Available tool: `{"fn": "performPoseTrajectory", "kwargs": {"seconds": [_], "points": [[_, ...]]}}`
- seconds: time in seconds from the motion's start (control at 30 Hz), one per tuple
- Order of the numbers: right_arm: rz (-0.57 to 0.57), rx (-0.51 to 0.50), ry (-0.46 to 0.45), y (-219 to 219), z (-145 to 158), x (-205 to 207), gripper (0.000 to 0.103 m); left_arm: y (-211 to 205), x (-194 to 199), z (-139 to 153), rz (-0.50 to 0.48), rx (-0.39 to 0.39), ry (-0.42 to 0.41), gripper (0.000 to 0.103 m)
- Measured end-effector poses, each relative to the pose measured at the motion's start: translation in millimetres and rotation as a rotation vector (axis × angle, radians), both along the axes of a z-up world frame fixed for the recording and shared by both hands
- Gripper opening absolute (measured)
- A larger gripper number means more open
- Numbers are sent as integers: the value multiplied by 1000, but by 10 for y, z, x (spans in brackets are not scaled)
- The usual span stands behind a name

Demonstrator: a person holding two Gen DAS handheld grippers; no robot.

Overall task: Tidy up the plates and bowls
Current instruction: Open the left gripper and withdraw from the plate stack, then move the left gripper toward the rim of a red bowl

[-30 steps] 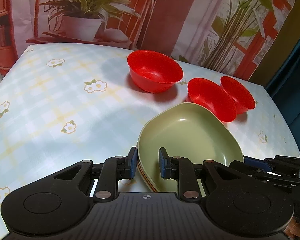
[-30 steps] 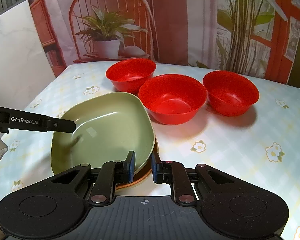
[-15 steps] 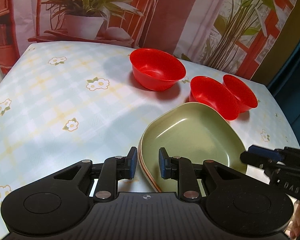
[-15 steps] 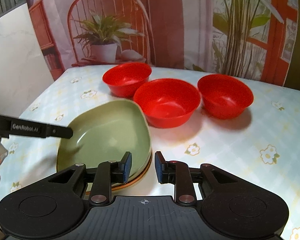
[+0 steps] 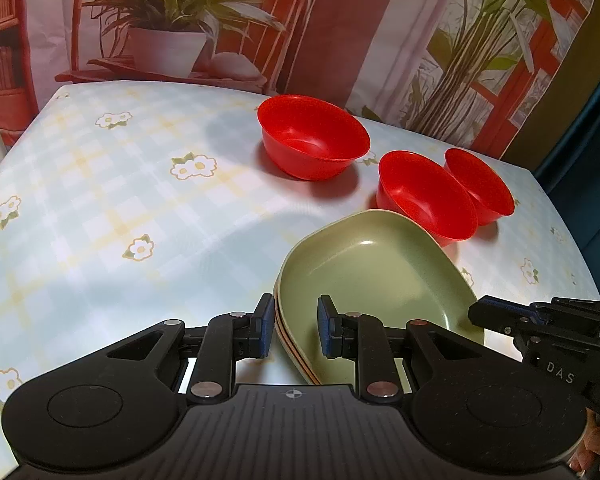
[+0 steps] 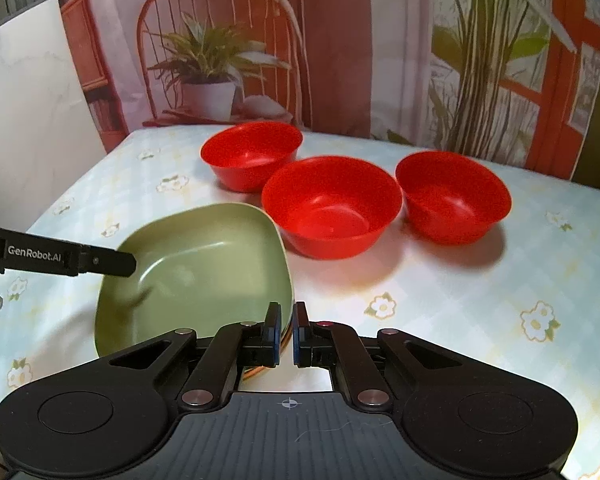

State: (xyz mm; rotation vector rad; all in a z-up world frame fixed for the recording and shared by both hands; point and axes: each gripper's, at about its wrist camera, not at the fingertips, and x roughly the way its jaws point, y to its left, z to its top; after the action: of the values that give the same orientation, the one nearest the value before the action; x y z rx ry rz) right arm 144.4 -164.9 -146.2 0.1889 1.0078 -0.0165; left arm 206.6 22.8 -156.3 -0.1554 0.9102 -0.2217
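A stack of plates with a green plate (image 5: 372, 276) on top lies on the flowered tablecloth; it also shows in the right wrist view (image 6: 204, 264). Three red bowls stand behind it: far left (image 6: 252, 156), middle (image 6: 332, 204), right (image 6: 454, 196). My left gripper (image 5: 292, 330) is open with its jaws either side of the stack's near rim. My right gripper (image 6: 286, 334) is nearly shut and empty, just off the stack's right edge. The left gripper's finger (image 6: 108, 261) reaches over the green plate.
The table (image 5: 100, 208) has a light blue checked cloth with flowers. A printed backdrop of a chair and potted plant (image 6: 208, 72) hangs behind the table's far edge. The right gripper's body (image 5: 548, 324) sits at the plate's right side.
My right gripper has pulled back from the stack's rim and its jaws have narrowed. My left gripper has drawn back and risen slightly, jaws unchanged.
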Motion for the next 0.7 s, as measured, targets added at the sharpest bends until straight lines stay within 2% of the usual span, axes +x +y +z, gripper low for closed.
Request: {"fn": "performPoseTrajectory", "kwargs": {"seconds": [0.13,0.33,0.7], "points": [[2,-4,4,16,1,3,6,6,0,5,3,-4,3,24],[-8,22,-19,-20,64,8,19,18,-17,83,0,-6,-22,24],[-32,16,-88,-244,311,138,21,-17,70,410,3,5,-100,24]]}}
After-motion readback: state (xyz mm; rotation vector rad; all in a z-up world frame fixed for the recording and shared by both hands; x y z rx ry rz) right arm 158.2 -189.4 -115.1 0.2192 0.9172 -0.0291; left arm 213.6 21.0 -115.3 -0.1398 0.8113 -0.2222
